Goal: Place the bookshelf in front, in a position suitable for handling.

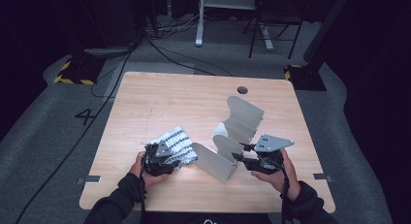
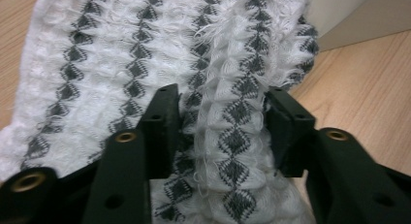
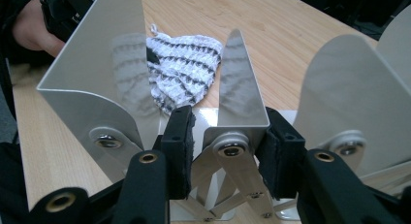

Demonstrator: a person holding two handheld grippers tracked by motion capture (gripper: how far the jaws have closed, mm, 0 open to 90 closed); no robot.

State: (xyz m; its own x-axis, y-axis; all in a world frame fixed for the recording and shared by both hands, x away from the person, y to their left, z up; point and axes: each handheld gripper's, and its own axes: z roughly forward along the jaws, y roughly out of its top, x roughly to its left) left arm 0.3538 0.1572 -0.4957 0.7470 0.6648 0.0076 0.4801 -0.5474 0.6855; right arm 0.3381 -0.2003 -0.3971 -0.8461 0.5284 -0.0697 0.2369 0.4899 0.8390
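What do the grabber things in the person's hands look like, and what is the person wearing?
Both are black. The left gripper and right gripper each have two chunky black fingers with brass-ringed holes. A grey three-cornered plate sits on top of the right one, and thin black cables trail back. The person wears dark long sleeves.

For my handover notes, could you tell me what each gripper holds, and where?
The left gripper pinches a raised fold of the knitted cloth. The right gripper's jaws straddle a divider of the metal rack near its hinge, seemingly without clamping.
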